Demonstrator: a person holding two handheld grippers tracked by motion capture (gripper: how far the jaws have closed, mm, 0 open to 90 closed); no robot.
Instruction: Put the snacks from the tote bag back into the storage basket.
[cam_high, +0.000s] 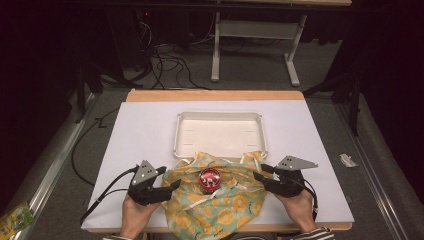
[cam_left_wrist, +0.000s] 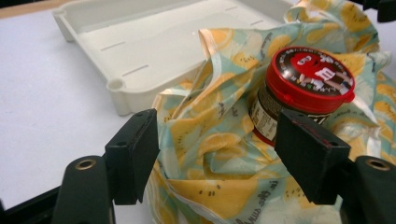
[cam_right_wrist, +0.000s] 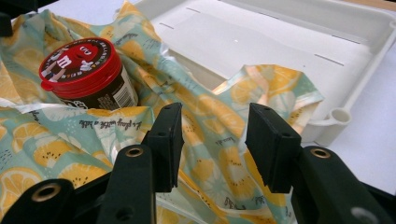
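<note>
Jaws of both the left gripper (cam_left_wrist: 217, 161) and right gripper (cam_right_wrist: 215, 144) gape wide, apparently straddling cloth (cam_high: 220, 205) edges; jar (cam_left_wrist: 299, 88) just beyond.

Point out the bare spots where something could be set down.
Free: inside the white plastic tray, and the white tabletop on both sides of the tray. Crowded: the near middle, where the lemon-print cloth holds the red-lidded jar between both grippers.
</note>
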